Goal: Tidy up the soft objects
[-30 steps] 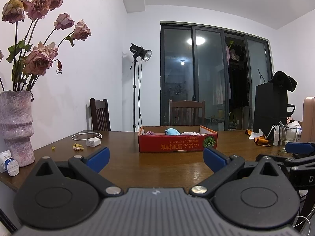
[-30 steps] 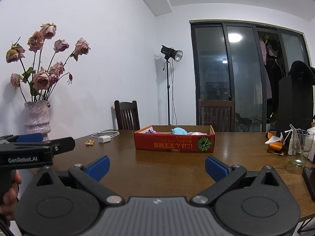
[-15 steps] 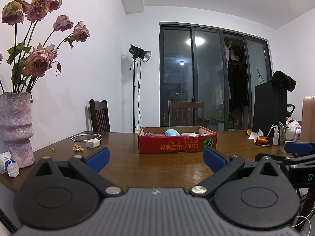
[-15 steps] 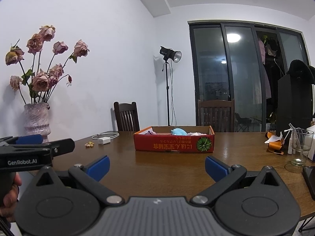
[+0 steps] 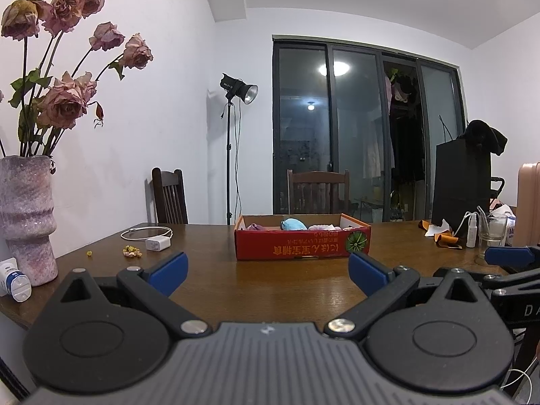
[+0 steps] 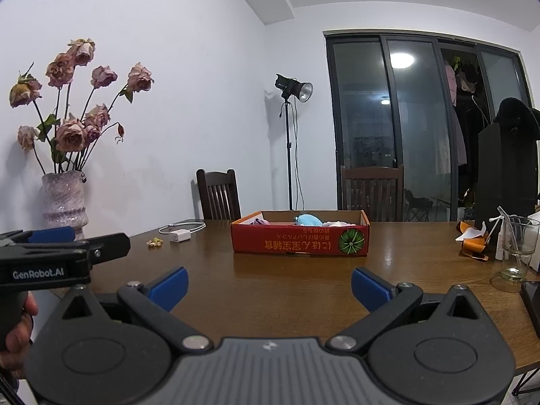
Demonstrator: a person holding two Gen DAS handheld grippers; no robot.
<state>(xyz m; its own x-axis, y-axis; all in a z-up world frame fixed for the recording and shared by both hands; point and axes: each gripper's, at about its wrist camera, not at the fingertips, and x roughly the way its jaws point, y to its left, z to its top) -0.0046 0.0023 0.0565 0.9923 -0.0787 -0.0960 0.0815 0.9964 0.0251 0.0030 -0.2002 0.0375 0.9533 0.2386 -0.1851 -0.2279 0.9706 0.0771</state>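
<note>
Left hand-held gripper (image 5: 268,271): jaws spread wide, nothing between the blue pads (image 5: 168,268), held over the near edge of the desk (image 5: 270,280) and aimed at the red cardboard box (image 5: 302,243). Right hand-held gripper (image 6: 269,283): same, jaws wide apart, empty, blue pads (image 6: 369,288) clear of everything, also facing the box. The two sit side by side; each shows at the edge of the other's view, and a bit of a hand (image 6: 15,335) is on the left unit's grip.

Box: shallow open tray with a watermelon print on its near wall, standing mid-desk, well apart from both grippers. Soft objects sit inside it: a light blue plush (image 5: 293,224) about centre, a pinkish-purple piece (image 5: 253,226) to its left, a pale pink-white piece (image 5: 320,227) to its right. Only their tops show over the wall, so I can't tell more.

Left of the box: white charger (image 5: 157,244) with a coiled cable (image 5: 145,232), and small yellowish crumbs (image 5: 132,251) just beside it. Farther left, at the desk edge, a mottled pink vase (image 5: 25,217) of dried roses (image 5: 64,104), with a small white-and-blue container (image 5: 15,281) touching or just beside its base.

Right of the box: orange-and-white scraps (image 5: 440,233), a small white bottle (image 5: 471,233), a clear glass (image 6: 514,249), a black phone edge (image 6: 532,298).

Behind the box: two dark wooden chairs (image 5: 319,190), a studio light on a stand (image 5: 236,89), and dark glass sliding doors (image 5: 361,128).
</note>
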